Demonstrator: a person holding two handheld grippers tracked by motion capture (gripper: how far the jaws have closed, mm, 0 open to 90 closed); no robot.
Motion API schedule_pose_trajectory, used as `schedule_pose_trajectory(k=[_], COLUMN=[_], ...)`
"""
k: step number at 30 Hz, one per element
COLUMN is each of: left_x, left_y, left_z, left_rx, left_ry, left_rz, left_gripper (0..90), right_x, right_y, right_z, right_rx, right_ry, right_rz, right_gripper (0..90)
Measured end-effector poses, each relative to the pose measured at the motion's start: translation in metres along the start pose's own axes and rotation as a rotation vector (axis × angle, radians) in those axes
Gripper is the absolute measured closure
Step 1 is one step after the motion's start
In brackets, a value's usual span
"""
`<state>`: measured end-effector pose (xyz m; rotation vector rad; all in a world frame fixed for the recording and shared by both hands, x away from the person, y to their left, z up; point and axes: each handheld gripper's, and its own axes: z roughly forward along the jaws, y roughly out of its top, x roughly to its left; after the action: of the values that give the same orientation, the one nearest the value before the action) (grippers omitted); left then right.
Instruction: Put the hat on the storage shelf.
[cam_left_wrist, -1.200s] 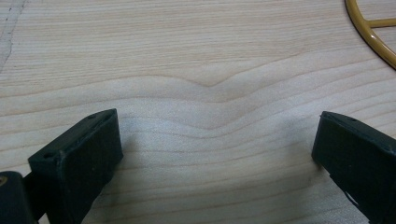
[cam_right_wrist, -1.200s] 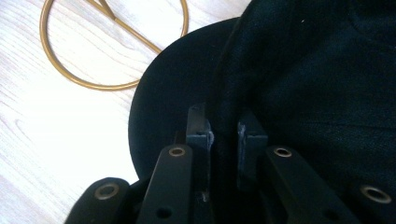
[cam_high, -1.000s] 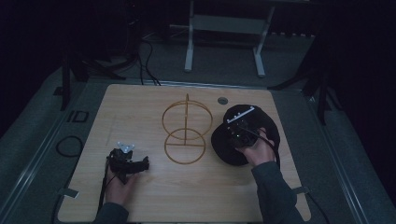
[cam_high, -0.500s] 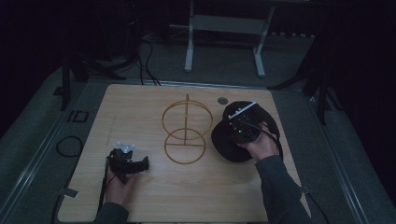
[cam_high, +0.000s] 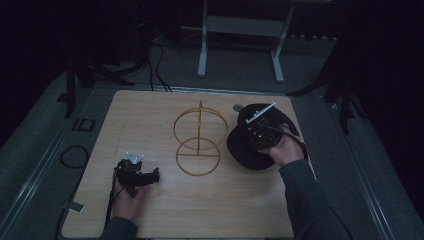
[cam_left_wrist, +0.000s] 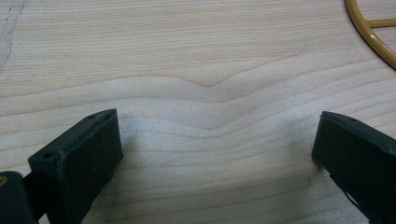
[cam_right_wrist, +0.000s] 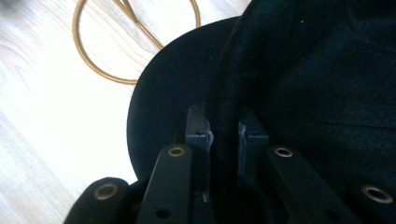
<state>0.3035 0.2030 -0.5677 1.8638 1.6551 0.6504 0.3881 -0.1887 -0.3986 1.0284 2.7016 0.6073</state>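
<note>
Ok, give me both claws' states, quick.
Left claw: open, holding nothing.
Right claw: shut on the black hat.

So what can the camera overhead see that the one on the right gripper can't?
The high view alone takes in the whole table, the left gripper resting open, and the person's hands. The right gripper view alone shows the right gripper pinching a fold of the black cap between its jaws. Both share the cap and the gold wire stand.

I saw a dim room: a pale wooden table (cam_high: 165, 220) on grey floor (cam_high: 380, 165), a white metal stand (cam_high: 240, 30) behind, black cables (cam_high: 160, 55) trailing nearby.
</note>
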Motion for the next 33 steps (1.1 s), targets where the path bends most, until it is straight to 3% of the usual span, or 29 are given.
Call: schedule_pose_trajectory(k=[5, 17, 33], left_x=[0.0, 0.0, 0.0], left_y=[0.0, 0.0, 0.0], left_z=[0.0, 0.0, 0.0], left_rx=[0.0, 0.0, 0.001], left_ry=[0.0, 0.0, 0.0], left_rz=[0.0, 0.0, 0.001], left_gripper=[1.2, 1.2, 1.2], right_x=[-0.004, 0.003, 0.003], right_y=[0.003, 0.017, 0.028], right_z=[-0.007, -0.016, -0.036], right_rx=[0.006, 0.045, 0.034], right_ry=[0.013, -0.024, -0.02], right_rz=[-0.015, -0.081, -0.118], right_gripper=[79.1, 79.0, 78.9])
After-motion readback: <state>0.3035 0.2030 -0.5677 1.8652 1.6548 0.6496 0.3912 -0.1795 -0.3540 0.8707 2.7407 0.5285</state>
